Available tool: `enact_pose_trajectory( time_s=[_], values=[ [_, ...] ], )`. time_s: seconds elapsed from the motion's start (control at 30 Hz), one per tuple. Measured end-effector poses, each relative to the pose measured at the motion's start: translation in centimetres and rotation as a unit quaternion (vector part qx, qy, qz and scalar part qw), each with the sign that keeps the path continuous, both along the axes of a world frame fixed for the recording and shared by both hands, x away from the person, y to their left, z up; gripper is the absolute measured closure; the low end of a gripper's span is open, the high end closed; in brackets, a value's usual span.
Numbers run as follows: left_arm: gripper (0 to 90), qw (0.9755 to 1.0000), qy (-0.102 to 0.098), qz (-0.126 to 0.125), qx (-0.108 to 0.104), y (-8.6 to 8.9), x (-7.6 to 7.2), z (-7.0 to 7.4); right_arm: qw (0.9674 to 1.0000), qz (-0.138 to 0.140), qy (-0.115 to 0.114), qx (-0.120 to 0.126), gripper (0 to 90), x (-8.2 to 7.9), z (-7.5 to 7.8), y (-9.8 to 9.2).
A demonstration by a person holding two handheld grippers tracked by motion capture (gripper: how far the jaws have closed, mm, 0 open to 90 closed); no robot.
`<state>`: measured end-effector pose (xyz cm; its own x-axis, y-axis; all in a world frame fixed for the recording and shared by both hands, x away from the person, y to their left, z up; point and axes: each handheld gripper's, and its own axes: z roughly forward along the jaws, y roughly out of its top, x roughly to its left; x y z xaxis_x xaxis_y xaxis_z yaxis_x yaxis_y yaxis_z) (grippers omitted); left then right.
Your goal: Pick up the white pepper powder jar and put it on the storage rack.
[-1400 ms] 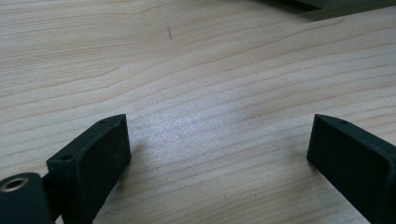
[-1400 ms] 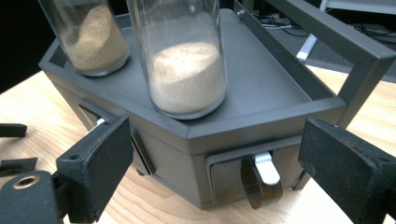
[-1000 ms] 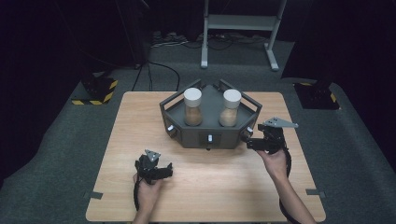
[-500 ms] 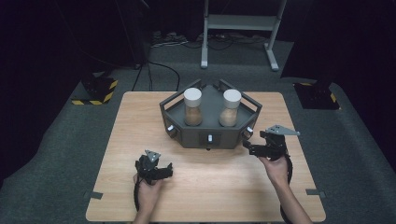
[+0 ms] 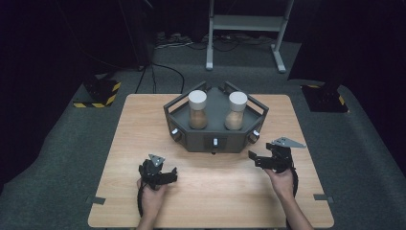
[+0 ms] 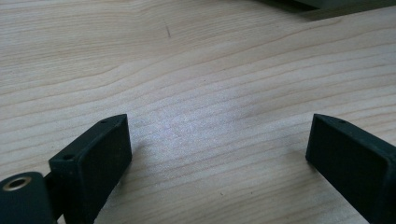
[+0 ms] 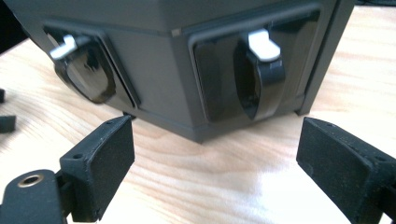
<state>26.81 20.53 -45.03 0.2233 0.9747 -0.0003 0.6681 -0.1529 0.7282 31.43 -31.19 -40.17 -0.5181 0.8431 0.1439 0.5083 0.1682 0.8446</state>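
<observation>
The right claw (image 5: pixel 261 159) has drawn back from the grey console (image 5: pixel 215 139); both claws gape empty.

From above, light falls on the wooden table (image 5: pixel 119 158) while the floor and room around it sink into near black, and the high view is soft and grainy. In both gripper views a pale glare patch lies on the wood between the jaws, which are blurred.

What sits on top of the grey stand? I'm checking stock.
Two white-capped jars with brownish contents stand side by side on the grey stand. Its walls hide their bases.
</observation>
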Motion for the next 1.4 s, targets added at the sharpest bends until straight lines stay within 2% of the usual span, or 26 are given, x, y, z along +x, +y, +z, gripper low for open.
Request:
enact_pose_trajectory(
  time_s=[0.2, 0.37, 0.57, 0.73, 0.8, 0.83, 1.03, 1.2, 1.23, 1.4],
  values=[
    [7.0, 1.0000, 0.000, 0.000, 0.000, 0.0, 0.0, 0.0, 0.9999, -0.001, 0.009, -0.014, 11.4, -0.6, -1.2, 0.5],
    [6.9, 1.0000, 0.000, 0.000, 0.000, 0.0, 0.0, 0.0, 0.9995, -0.007, -0.002, -0.029, 12.2, -1.5, -2.3, 1.0],
    [6.8, 1.0000, 0.000, 0.000, 0.000, 0.0, 0.0, 0.0, 0.9988, -0.001, 0.006, -0.048, 12.1, -1.8, -3.0, 1.5],
    [6.4, 1.0000, 0.001, 0.000, 0.000, -0.1, 0.1, 0.0, 0.9963, -0.006, 0.017, -0.084, 13.2, -2.1, -3.7, 2.8],
    [6.4, 1.0000, 0.002, 0.000, 0.000, -0.1, 0.1, 0.0, 0.9958, -0.006, 0.017, -0.090, 13.6, -2.1, -3.8, 2.9],
    [6.2, 1.0000, 0.002, 0.000, 0.000, -0.1, 0.1, 0.0, 0.9939, -0.009, 0.019, -0.108, 13.7, -2.1, -3.9, 3.5],
    [5.7, 1.0000, 0.003, 0.000, 0.001, -0.1, 0.2, 0.1, 0.9914, -0.008, 0.024, -0.128, 14.3, -2.1, -4.5, 4.0],
    [5.5, 1.0000, 0.003, 0.000, 0.000, -0.1, 0.2, 0.1, 0.9910, -0.012, 0.028, -0.131, 14.2, -2.0, -4.4, 4.1],
    [5.4, 1.0000, 0.003, 0.001, 0.000, -0.1, 0.2, 0.1, 0.9920, -0.018, 0.045, -0.117, 13.3, -1.4, -4.3, 3.7],
    [5.3, 1.0000, 0.004, 0.001, 0.000, -0.1, 0.2, 0.1, 0.9917, -0.030, 0.044, -0.117, 13.6, -1.5, -4.4, 3.7]
  ],
)
